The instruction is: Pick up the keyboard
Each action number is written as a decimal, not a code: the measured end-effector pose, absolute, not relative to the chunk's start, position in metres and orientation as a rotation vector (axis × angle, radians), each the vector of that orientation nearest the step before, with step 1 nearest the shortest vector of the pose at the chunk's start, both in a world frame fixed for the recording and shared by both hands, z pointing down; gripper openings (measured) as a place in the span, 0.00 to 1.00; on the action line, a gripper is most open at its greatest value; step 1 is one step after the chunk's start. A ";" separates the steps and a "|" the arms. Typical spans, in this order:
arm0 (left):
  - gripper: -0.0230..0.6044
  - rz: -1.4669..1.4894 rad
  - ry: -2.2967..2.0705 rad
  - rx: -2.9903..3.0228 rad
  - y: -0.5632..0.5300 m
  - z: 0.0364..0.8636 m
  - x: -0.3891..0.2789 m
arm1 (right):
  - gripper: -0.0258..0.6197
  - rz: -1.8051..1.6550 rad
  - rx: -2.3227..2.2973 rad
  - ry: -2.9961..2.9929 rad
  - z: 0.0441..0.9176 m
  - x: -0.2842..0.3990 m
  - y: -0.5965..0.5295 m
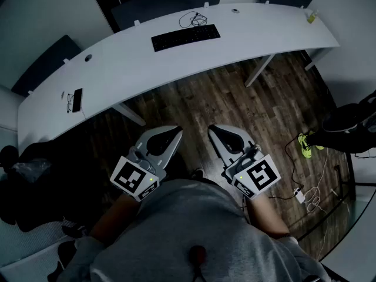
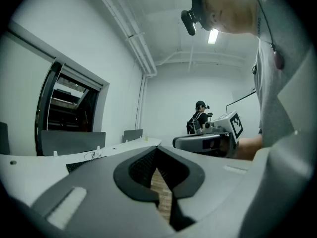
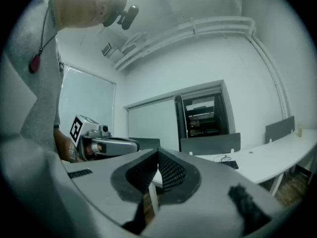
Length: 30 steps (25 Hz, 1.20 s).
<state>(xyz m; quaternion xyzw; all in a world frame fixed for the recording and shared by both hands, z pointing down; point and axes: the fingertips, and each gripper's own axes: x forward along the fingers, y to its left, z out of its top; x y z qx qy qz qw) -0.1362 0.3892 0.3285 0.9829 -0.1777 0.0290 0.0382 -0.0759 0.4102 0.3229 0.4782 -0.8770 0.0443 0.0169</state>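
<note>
I hold the left gripper [image 1: 175,135] and the right gripper [image 1: 214,130] level at my waist, well short of the long curved white desk [image 1: 264,28], as I judge the approach not yet begun. The flat black keyboard [image 1: 185,38] lies untouched near the desk's middle. Both pairs of jaws are pressed together, empty.

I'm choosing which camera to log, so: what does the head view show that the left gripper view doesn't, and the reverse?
Only the head view: a phone-like device at the left end of the desk and cables on the floor. Only the left gripper view: a second person at the back and a lit ceiling light. Both: the keyboard, the desk, the right gripper, shut.
</note>
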 end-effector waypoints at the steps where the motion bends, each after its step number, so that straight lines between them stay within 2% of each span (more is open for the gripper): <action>1: 0.04 0.096 -0.542 3.021 0.387 0.330 -0.137 | 0.06 0.140 1.495 -2.722 0.325 -0.076 0.408; 30: 0.04 0.095 -0.570 2.931 0.342 0.340 -0.143 | 0.07 0.235 1.514 -2.687 0.333 -0.062 0.371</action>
